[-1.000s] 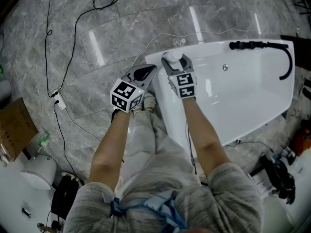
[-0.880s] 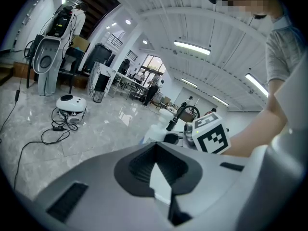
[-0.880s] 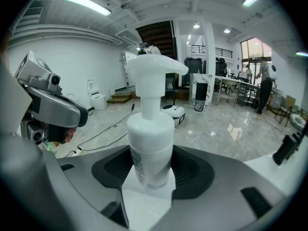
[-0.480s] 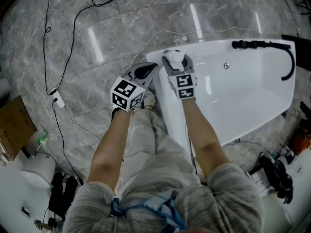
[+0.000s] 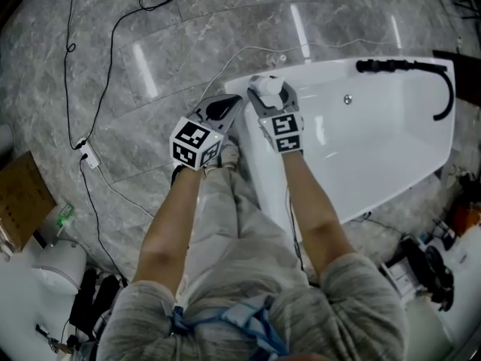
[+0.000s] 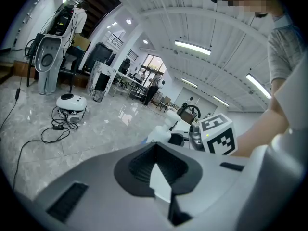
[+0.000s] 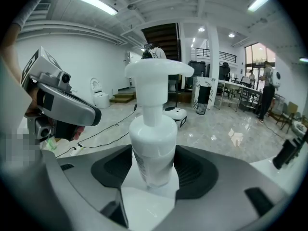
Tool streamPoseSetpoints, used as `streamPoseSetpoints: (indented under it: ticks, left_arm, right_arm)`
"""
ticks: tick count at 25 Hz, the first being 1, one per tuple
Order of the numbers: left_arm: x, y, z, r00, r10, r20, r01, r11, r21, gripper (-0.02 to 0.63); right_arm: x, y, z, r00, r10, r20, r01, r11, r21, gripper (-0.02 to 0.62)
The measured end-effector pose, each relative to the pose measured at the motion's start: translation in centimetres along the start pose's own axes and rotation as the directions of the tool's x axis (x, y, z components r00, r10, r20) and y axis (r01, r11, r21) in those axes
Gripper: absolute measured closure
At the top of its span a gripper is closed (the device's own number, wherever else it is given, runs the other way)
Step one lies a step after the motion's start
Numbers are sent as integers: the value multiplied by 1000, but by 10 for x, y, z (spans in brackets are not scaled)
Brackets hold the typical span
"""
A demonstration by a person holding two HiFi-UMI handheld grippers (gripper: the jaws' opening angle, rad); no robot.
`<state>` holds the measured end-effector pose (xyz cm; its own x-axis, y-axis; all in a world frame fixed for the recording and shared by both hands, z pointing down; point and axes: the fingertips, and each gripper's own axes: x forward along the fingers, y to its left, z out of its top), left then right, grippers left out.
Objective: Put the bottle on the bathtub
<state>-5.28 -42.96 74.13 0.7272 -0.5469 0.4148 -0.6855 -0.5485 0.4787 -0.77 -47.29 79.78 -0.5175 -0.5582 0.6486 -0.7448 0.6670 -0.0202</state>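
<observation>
The bottle (image 7: 151, 134), white with a pump head, stands upright between the jaws of the right gripper (image 7: 153, 173), which are closed on its lower body, one dark pad pressing each side. From the head view the bottle (image 5: 267, 89) sits over the near left corner of the bathtub (image 5: 259, 173), above the rim; whether its base touches the rim cannot be told (the surface under it in the right gripper view is plain white).

The right gripper (image 5: 267, 98) points away from the person along that corner. Just beside it, to the left, the left gripper (image 5: 228, 111) hangs over the floor (image 5: 150, 74) next to the tub's outer wall. In its own view the left gripper (image 6: 155, 166) has its jaws drawn together with nothing between them, and the bottle (image 6: 161, 134) shows beyond its tips.

A black hose (image 5: 409, 69) lies along the tub's far rim. Cables (image 5: 90, 89) trail across the grey marble floor.
</observation>
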Motion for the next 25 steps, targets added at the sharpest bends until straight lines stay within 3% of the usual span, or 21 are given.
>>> streamPoseSetpoints:
  ticks: [13, 25]
  left_arm:
    - [-4, -10, 8, 1000, -2, -13, 2, 1000, 27, 603]
    - [-16, -40, 37, 1000, -17, -2, 17, 998, 66, 603]
  right_arm:
    - [-24, -6, 2, 1000, -28, 9, 28, 999, 28, 345]
    - [-72, 0, 15, 999, -31, 28, 30, 998, 51, 345]
